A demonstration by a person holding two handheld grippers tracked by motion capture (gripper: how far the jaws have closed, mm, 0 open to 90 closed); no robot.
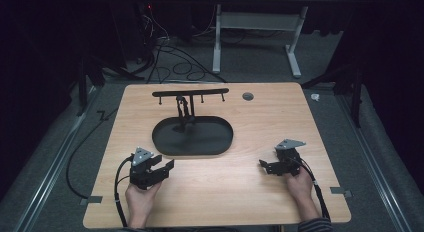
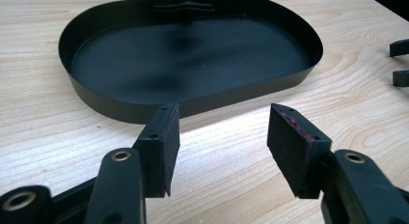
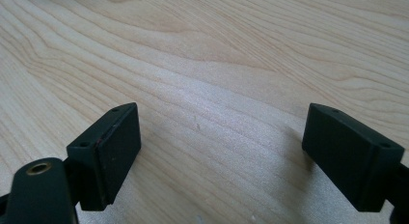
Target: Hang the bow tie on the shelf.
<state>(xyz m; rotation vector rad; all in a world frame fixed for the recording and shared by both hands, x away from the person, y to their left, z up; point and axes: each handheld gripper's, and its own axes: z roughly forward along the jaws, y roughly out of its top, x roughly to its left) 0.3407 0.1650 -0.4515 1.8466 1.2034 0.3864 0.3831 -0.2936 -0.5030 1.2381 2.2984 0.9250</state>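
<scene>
Both tongs are held low over the table (image 1: 225, 192), each in one hand, and nothing is gripped by either. Left tongs (image 1: 167, 165) are seen spread, jaws aimed toward 1 o'clock; in the left gripper view (image 2: 222, 137) a wide gap of bare wood is noted between the pads (image 2: 161, 147). Right tongs (image 1: 264, 165) are likewise spread, jaws aimed toward 9 o'clock; in the right gripper view (image 3: 217, 151) only wood grain is recorded between the jaws.

Progress is judged as nil to very early: no item has been lifted or contacted, and the approach is all that is in hand. Everything is judged still to be done.

Items are listed by size. The table is a pale wood top. The tray (image 1: 165, 142), a black oval dish with a low wall, lies at the table's middle and is seen bare inside (image 2: 96, 96). The stand (image 1: 190, 93), a black crossbar on a post with small pegs beneath, rises from the tray's 12 o'clock end. A small round grommet (image 1: 248, 96) is set in the table at 1 o'clock from the tray.

From the left tongs the tray lies near, at 1 o'clock, not touching; its near wall sits just beyond the jaw tips. From the right tongs the tray is well apart, at about 10 o'clock.
</scene>
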